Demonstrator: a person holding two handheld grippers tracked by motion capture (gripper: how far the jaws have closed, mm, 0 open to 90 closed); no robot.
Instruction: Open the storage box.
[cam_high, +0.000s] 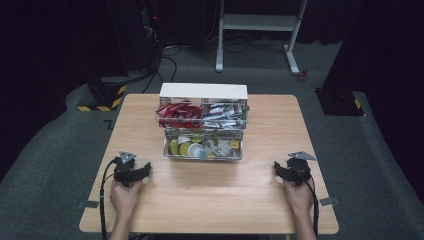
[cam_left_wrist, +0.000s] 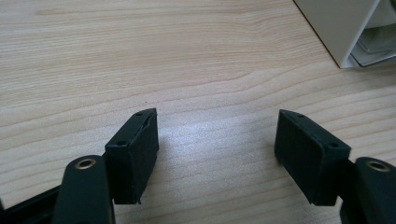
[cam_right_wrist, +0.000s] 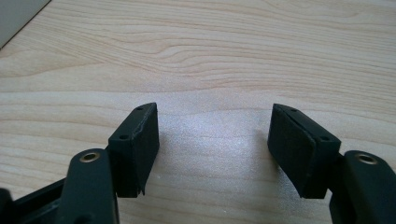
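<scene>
While both hands rest low on the wooden table (cam_high: 210, 200), the left gripper (cam_high: 134, 173) and the right gripper (cam_high: 291, 173) sit well apart, each with jaws spread wide and holding nothing. From above I see a clear organizer (cam_high: 203, 127) at the table's middle, with red packets (cam_high: 180, 114), silver packets (cam_high: 224, 115) and small round items below. The left gripper view catches its white corner (cam_left_wrist: 341, 28).

Clear divided organizer box (cam_high: 202, 129) with white top, mid-worktop (cam_high: 210, 200), red packets (cam_high: 180, 114) upper left, silver packets (cam_high: 222, 115) upper right, round capsules (cam_high: 192, 147) in front
</scene>
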